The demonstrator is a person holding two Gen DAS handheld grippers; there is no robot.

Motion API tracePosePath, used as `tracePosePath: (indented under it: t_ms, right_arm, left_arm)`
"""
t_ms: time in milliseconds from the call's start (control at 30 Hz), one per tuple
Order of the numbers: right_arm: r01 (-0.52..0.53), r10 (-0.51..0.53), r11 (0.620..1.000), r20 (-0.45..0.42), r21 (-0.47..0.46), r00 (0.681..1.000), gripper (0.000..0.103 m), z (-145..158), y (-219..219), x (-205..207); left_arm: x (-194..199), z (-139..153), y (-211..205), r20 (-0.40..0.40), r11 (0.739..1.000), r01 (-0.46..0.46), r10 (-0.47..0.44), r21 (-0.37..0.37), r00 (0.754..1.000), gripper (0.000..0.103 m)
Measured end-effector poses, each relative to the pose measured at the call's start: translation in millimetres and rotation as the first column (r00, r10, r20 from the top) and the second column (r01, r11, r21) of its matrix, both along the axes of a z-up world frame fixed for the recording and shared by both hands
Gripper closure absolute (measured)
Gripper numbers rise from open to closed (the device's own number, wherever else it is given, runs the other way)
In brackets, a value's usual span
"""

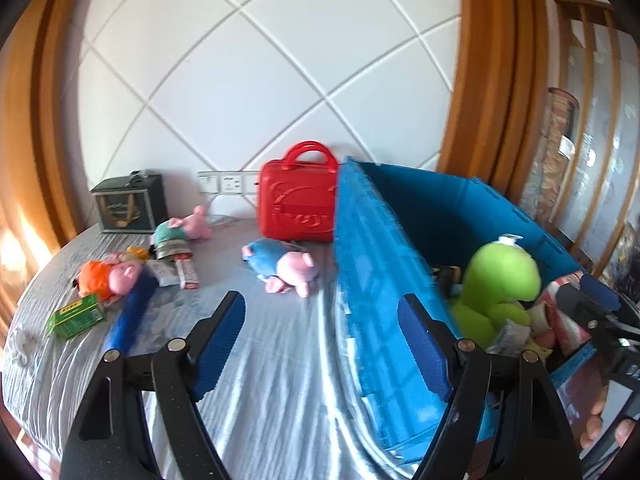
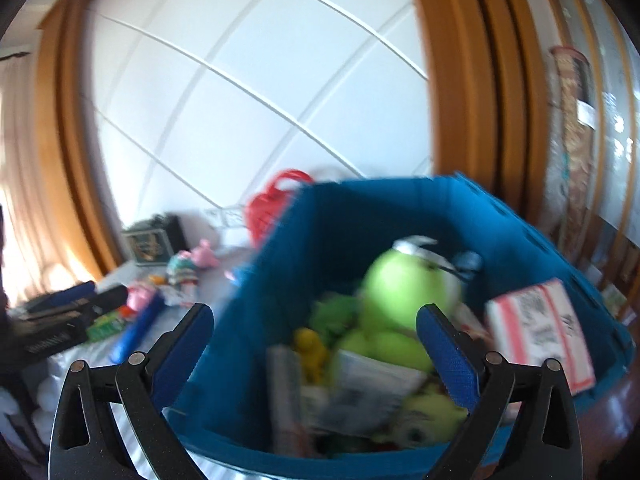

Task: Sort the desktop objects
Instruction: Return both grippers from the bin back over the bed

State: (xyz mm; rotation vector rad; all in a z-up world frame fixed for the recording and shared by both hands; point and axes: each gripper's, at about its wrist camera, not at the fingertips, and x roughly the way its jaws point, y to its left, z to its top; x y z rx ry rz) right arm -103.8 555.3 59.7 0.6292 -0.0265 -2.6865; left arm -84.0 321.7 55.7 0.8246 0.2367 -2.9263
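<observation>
Blurring right view; bin (image 2: pixel 280 260) contents indistinct; right gripper (image 2: pixel 316 354) spread, left gripper (image 1: pixel 322 344) spread, both empty.

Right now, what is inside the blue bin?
In the blue bin lie a green plush, a small yellow toy, a pink-and-white box and papers. Whatever lies beneath this pile is covered.
</observation>
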Motion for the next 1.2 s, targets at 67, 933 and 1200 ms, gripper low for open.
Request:
tracePosePath:
  t_ms: [67,933,1200]
  right_arm:
    - [-0.030,0.030,0.999,-0.019,0.013,0.999,0.000,4,-26,6]
    - [-0.154,0.099,0.978,0.335,0.141,0.937,0.000,-101,-323,-47]
    - [-0.228,0.144,0.960,0.413,0.162,0.899,0.000,-147,-351,-98]
  left_arm:
    - [7,-5,-29,0.002,0.999,-0.032,0.032,0.012,1.000,0.024]
    - [66,-124,-398,0.246,0.952,-0.305,0.289,0.030,0.925,0.024]
    - [46,-151,-435,0.328,0.926,-0.378,0.363,-0.020,0.872,0.024]
